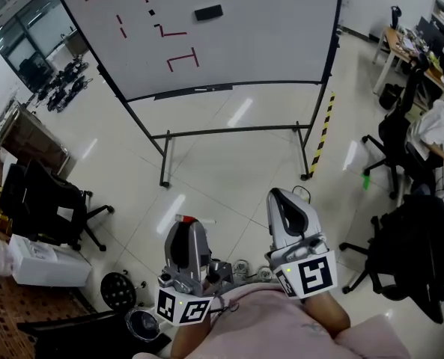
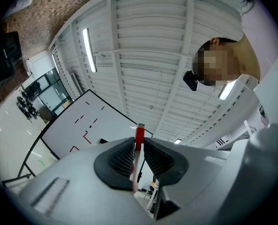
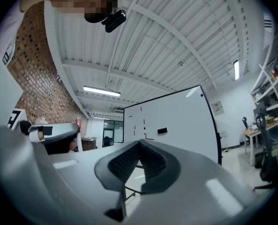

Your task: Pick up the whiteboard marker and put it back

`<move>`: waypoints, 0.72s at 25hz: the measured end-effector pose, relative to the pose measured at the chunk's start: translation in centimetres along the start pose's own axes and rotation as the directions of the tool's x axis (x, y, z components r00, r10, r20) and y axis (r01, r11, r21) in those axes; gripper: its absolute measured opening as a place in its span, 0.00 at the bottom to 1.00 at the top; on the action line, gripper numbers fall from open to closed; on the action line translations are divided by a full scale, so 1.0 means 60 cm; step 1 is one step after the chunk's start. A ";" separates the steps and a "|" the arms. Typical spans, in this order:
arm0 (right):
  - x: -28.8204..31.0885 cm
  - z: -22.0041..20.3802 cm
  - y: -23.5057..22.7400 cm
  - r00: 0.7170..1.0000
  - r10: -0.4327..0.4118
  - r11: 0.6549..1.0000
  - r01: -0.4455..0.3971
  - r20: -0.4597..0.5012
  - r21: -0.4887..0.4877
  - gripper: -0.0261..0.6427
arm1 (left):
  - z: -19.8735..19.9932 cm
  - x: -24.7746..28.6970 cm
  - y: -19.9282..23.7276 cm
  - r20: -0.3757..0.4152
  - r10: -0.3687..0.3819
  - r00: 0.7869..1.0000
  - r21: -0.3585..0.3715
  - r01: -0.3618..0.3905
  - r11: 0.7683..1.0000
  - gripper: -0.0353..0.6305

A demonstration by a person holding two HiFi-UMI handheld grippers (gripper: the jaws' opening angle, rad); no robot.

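Closest in, at 6 o'clock of the head view, is the person's pink top (image 1: pixel 259 327), with both tools raised just ahead of it. The left claw (image 1: pixel 186 223) sits at about 7 o'clock and the right claw (image 1: pixel 280 194) at about 5 o'clock, and both point toward the whiteboard (image 1: pixel 244 36) at 12 o'clock, well apart from them across bare floor (image 1: pixel 229 155).

The left gripper view shows the left claw (image 2: pixel 139 146) clamped on the whiteboard marker (image 2: pixel 139 136). Its ribbed pads press on the barrel from both sides. In the right gripper view the right claw (image 3: pixel 139 144) is closed, tips meeting, with nothing in it.

The step in hand looks like carrying the marker back to the board, most likely to the ledge (image 1: pixel 195 90) along its lower edge, though the frames do not settle where it belongs. To do it well:
- Keep the clamp steady, since the barrel is thin and smooth and could pivot between the pads.
- Approach the ledge with the marker's length running along it, and lower it until it rests before easing off.
- Keep the empty right claw out of the path.
- Stay clear of the eraser (image 1: pixel 208 11) and the red strokes (image 1: pixel 183 58).

The marker is slim, with a red cap and a pale barrel. Its cap pokes out past the claw tips at 12 o'clock, and the barrel runs back between the pads toward the camera, blurred at its near end.
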State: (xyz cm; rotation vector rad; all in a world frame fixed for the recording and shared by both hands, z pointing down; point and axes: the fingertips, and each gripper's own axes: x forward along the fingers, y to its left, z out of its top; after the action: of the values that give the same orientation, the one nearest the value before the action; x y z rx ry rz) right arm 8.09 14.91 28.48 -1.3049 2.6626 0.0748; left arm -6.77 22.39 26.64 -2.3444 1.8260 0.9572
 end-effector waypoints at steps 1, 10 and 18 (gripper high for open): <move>-0.001 0.001 0.000 1.000 0.001 1.000 -0.001 0.002 -0.003 0.04 | 0.000 -0.001 0.000 0.001 0.001 1.000 -0.002 -0.001 1.000 0.15; -0.006 -0.015 -0.028 1.000 -0.002 1.000 0.002 -0.020 -0.011 0.04 | -0.036 0.009 0.000 -0.029 0.027 0.999 -0.005 -0.027 1.000 0.15; 0.027 -0.048 -0.092 0.999 -0.005 1.000 0.004 -0.042 -0.021 0.04 | -0.080 0.097 0.063 -0.066 0.025 0.997 0.208 -0.011 0.978 0.15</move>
State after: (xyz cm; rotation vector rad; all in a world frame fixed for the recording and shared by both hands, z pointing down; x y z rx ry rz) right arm 11.07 9.89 31.22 -1.3337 2.7009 0.0751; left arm -7.21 14.32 29.09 -2.2641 1.8723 0.6579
